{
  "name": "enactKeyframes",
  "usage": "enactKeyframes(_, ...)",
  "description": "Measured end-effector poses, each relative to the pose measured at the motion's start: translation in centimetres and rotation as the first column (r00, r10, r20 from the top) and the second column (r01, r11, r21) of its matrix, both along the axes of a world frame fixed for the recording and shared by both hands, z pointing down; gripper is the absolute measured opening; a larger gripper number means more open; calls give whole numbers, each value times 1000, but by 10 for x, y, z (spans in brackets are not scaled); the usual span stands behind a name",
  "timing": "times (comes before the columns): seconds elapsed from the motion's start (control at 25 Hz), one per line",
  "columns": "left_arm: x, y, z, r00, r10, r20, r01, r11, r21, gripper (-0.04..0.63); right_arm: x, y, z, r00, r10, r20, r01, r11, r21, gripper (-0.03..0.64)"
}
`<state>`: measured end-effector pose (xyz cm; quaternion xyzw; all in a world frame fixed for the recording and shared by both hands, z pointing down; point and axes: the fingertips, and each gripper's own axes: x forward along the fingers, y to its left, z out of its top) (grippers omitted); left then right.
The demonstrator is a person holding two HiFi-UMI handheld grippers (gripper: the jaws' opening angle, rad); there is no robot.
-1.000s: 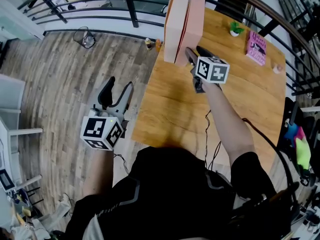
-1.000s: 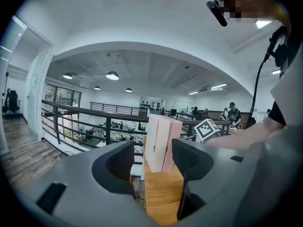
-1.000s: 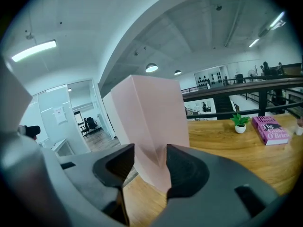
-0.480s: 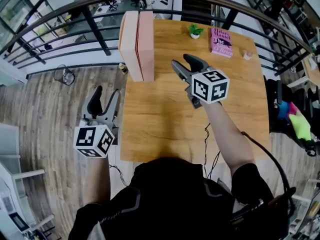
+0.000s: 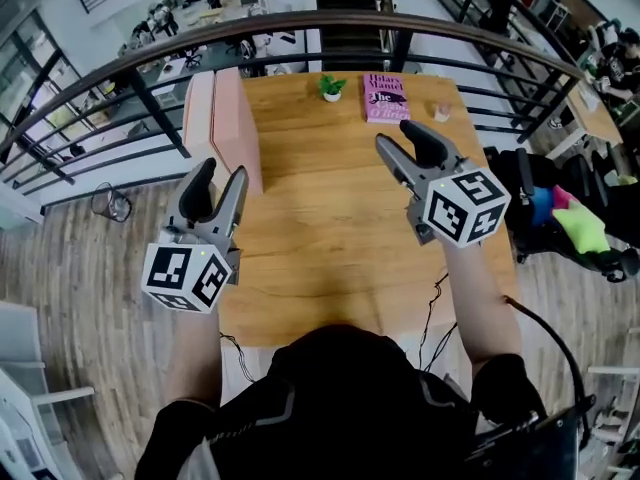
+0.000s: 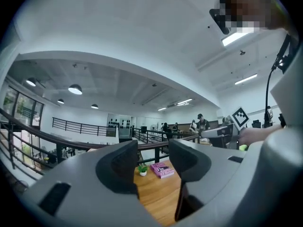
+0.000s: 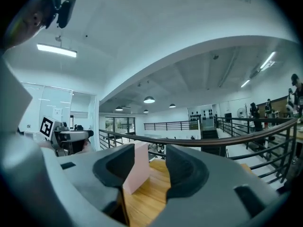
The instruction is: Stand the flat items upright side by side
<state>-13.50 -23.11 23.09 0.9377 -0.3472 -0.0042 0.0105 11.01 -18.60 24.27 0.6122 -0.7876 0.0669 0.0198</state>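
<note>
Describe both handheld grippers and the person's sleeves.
Left gripper and right gripper: grey bodies, curved jaws lined in black, each with a white cube bearing black square markers. Black short-sleeved shirt with grey stripes; a thin black cable hangs beside the right forearm. The left gripper's jaws have just been closing, nothing between them.

Left gripper [image 6: 152,167], jaws just closing on nothing, faces plant [image 6: 142,169] and book [image 6: 162,169]

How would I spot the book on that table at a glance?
Look along the far edge of the light wooden table, by the black railing. Just right of the tiny green plant in a white pot lies a magenta paperback book. Unlike the two tall pale pink slabs standing upright at the far left corner, it lies flat, with dark print on its cover.
</note>
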Motion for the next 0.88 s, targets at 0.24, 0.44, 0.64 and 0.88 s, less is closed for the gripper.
enactKeyframes(0.24, 51, 28, -55, 1000, 17, -23, -14, 995, 94, 179, 52, 59, -32, 998, 44, -43, -42, 998, 46, 202)
enactKeyframes(0.44, 84, 42, -83, 995, 61, -79, -54, 995, 78, 47, 90, 79, -47, 997, 71, -28, -69, 995, 69, 179)
enactKeyframes(0.64, 112, 41, -76, 997, 73, 31, -74, 997, 8, 29, 110, 91, -50, 998, 64, -21, -63, 996, 60, 127)
enactKeyframes(0.88, 123, 34, -58, 997, -33, 77, 33, 999, 10, 28, 131, 93, -46, 995, 97, -4, -96, 994, 54, 11)
